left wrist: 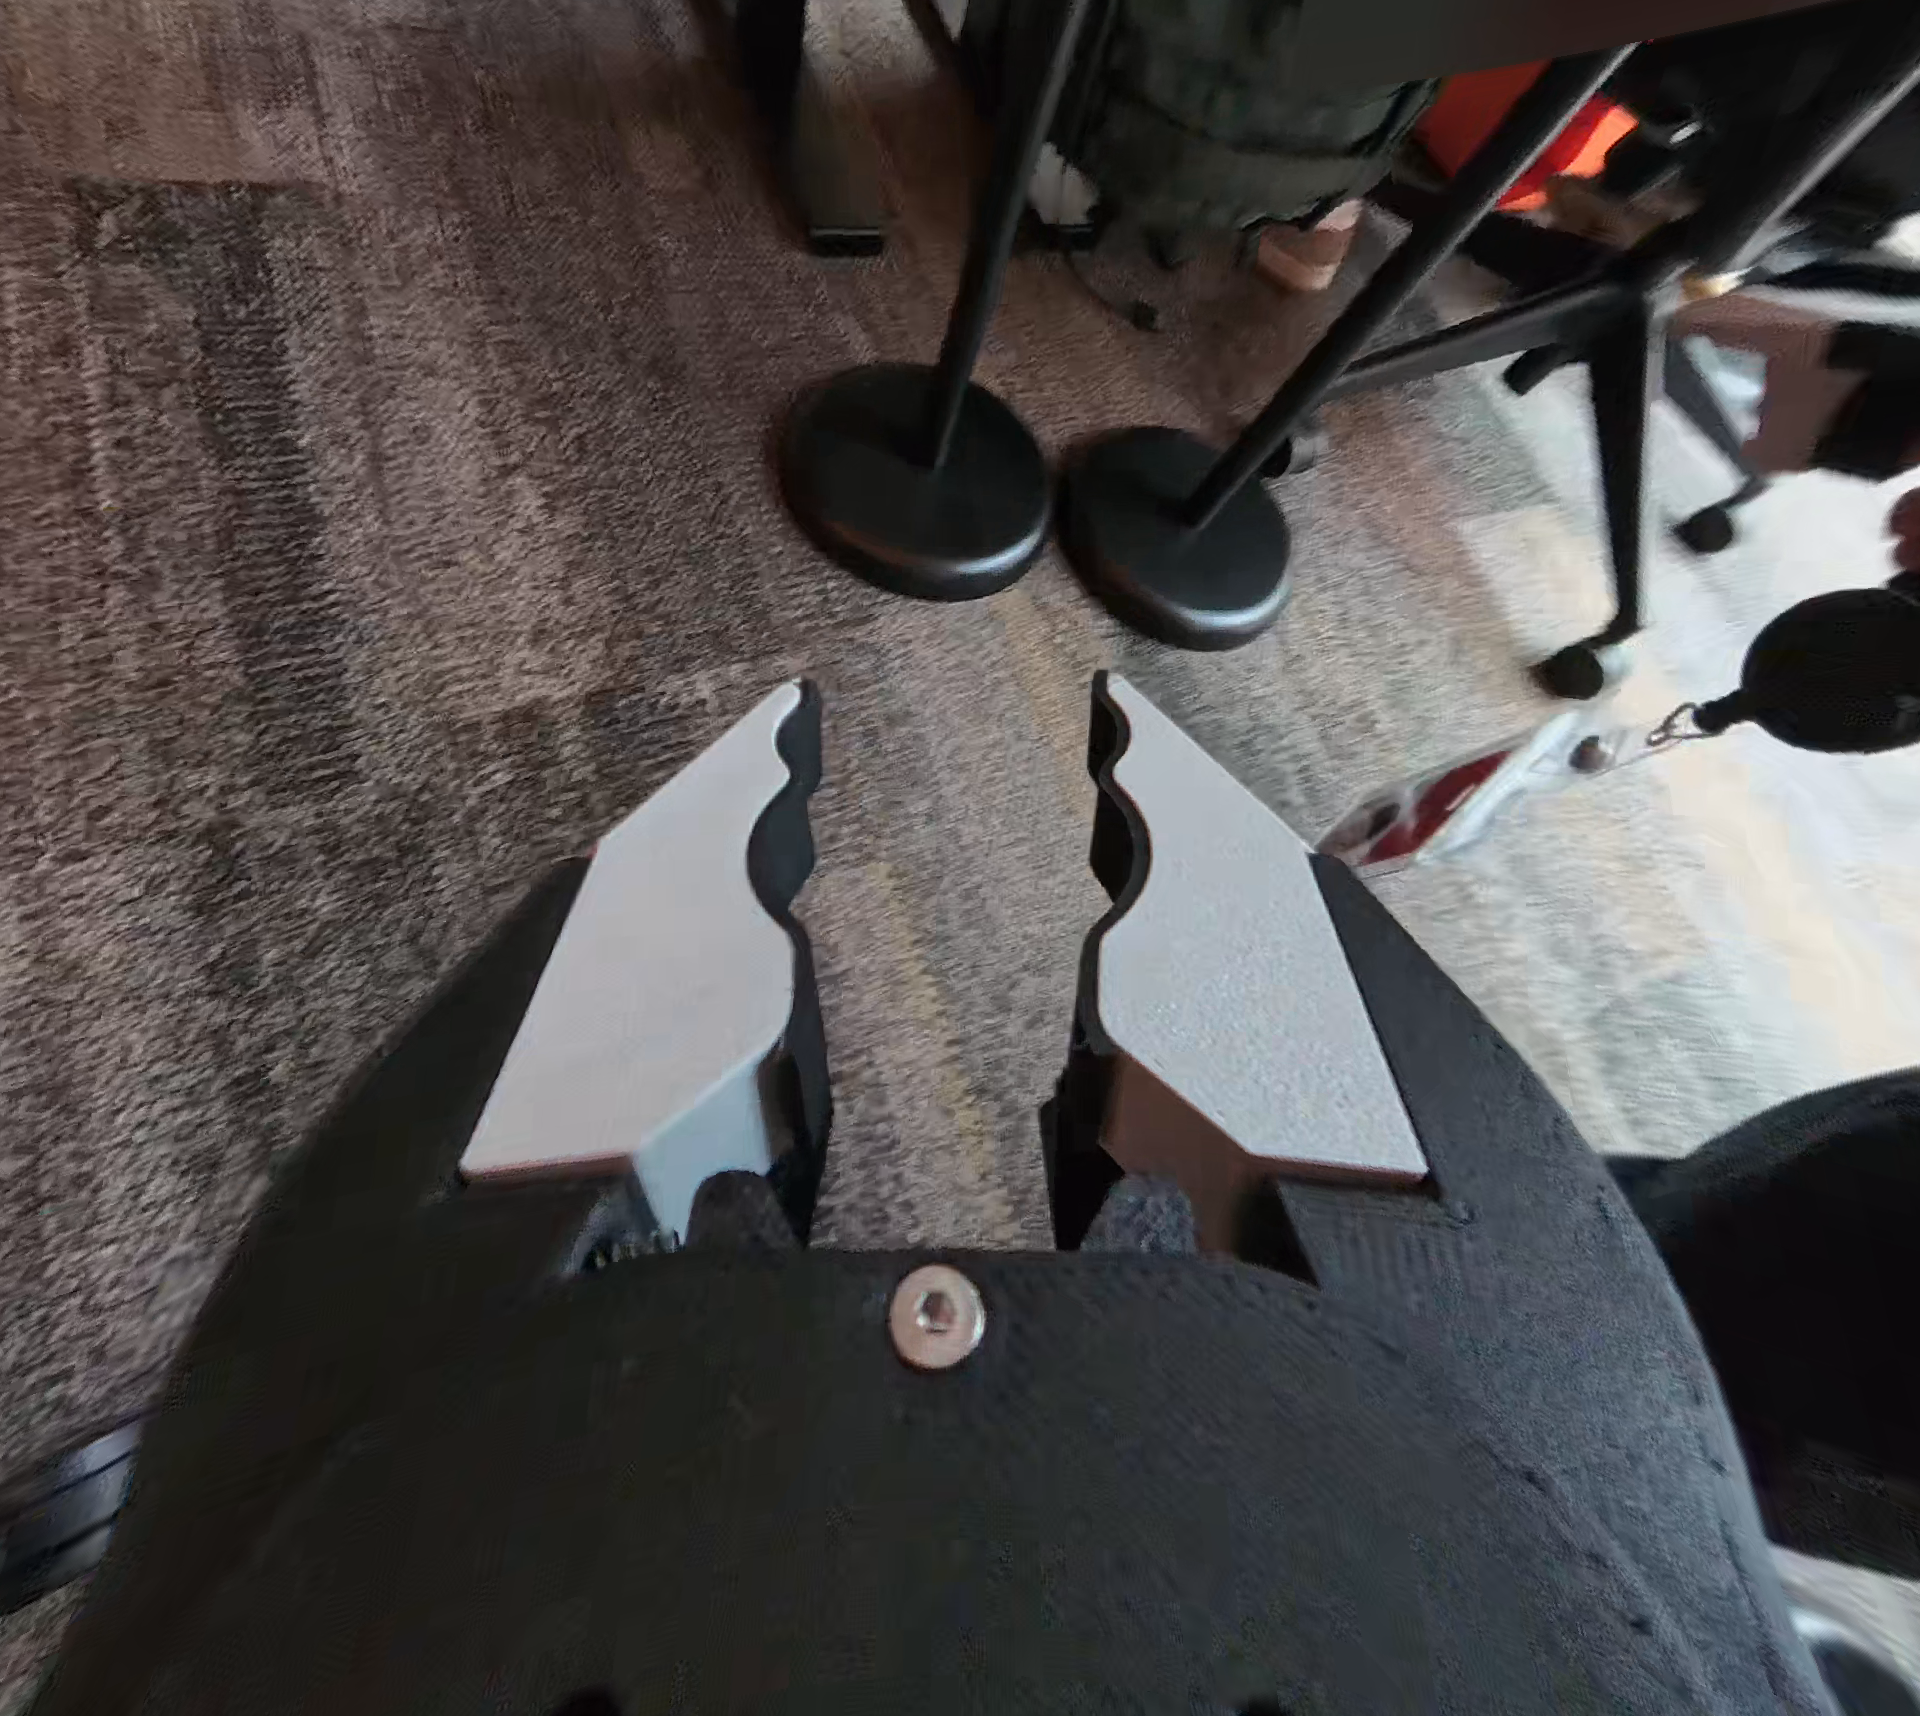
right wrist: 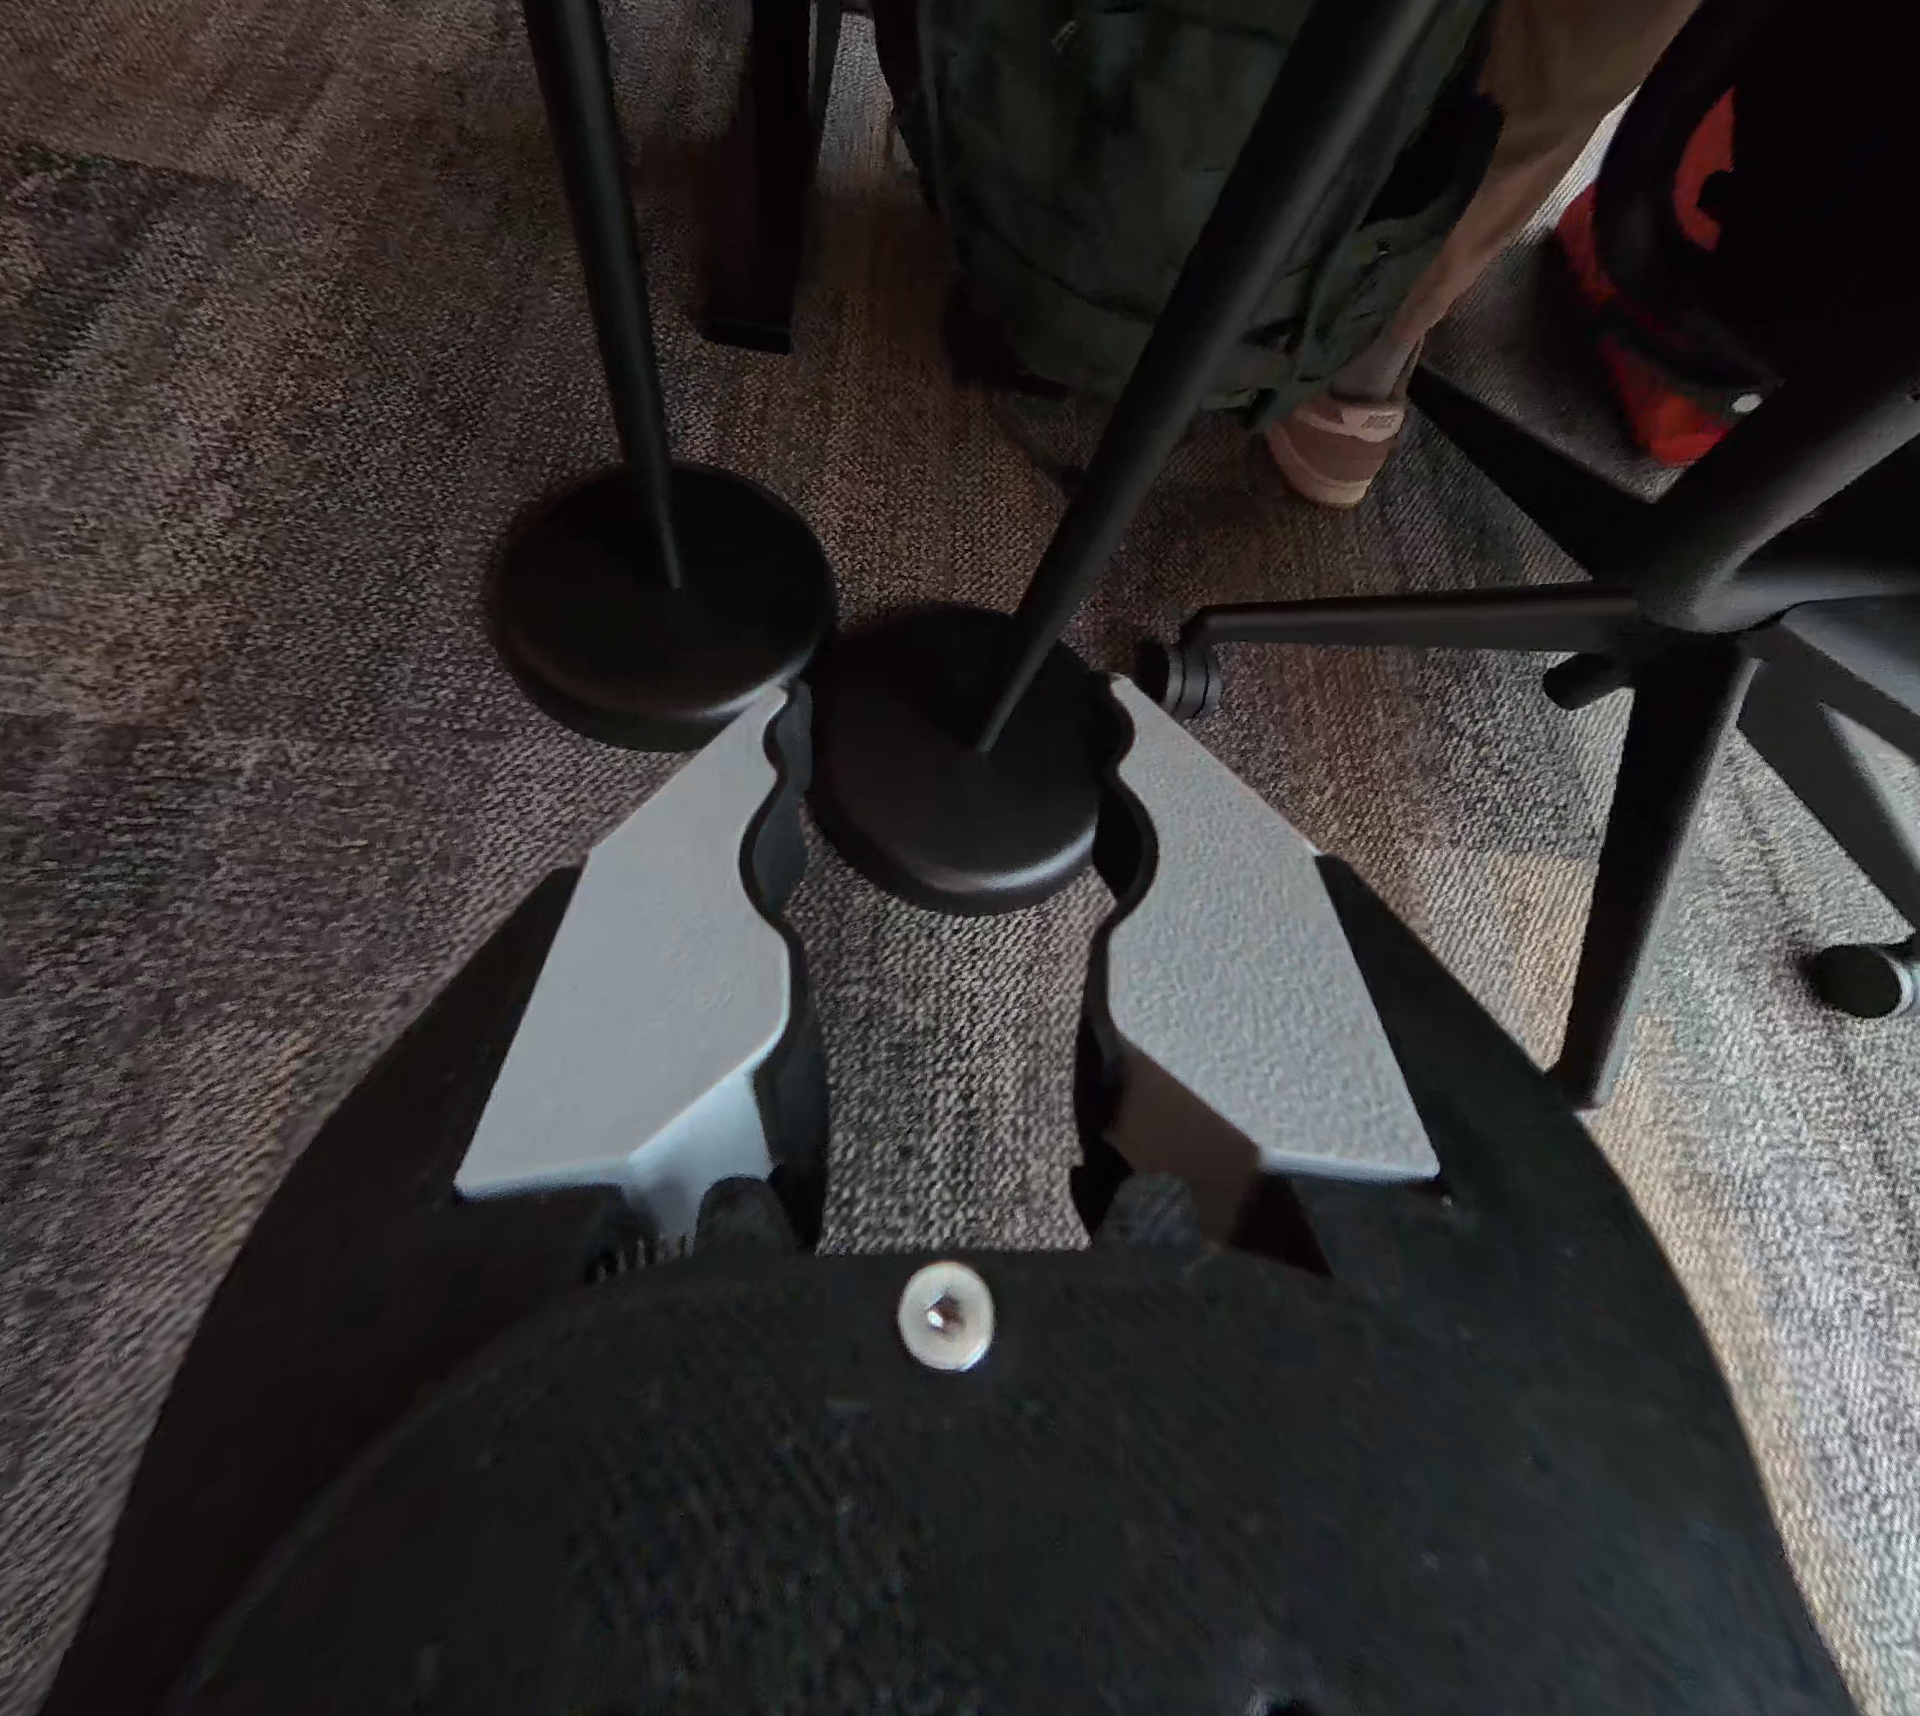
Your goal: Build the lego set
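No lego piece shows in either view, so where the set lies cannot be told from these pictures.

The left claw [left wrist: 954,700] points down at grey-brown carpet [left wrist: 364,523], its two grey fingers [left wrist: 665,939] spread wide apart with nothing between them but floor. Just ahead of its tips stand two round black stand bases [left wrist: 914,503], side by side and almost touching, each with a thin black pole rising from it. Beyond them a dark green bag [left wrist: 1195,56] sits among black desk legs [left wrist: 790,25]. To the claw's right are the black legs and casters of a wheeled chair [left wrist: 1621,419], and a black reel with a clip [left wrist: 1829,669] hangs at the right edge.

The right claw [right wrist: 954,700] is likewise spread wide and grips nothing. The nearer stand base [right wrist: 956,793] appears framed between its tips, lying on the carpet below. The other base [right wrist: 665,606] is ahead to the left, and a light-coloured shoe [right wrist: 1330,440] ahead to the right.
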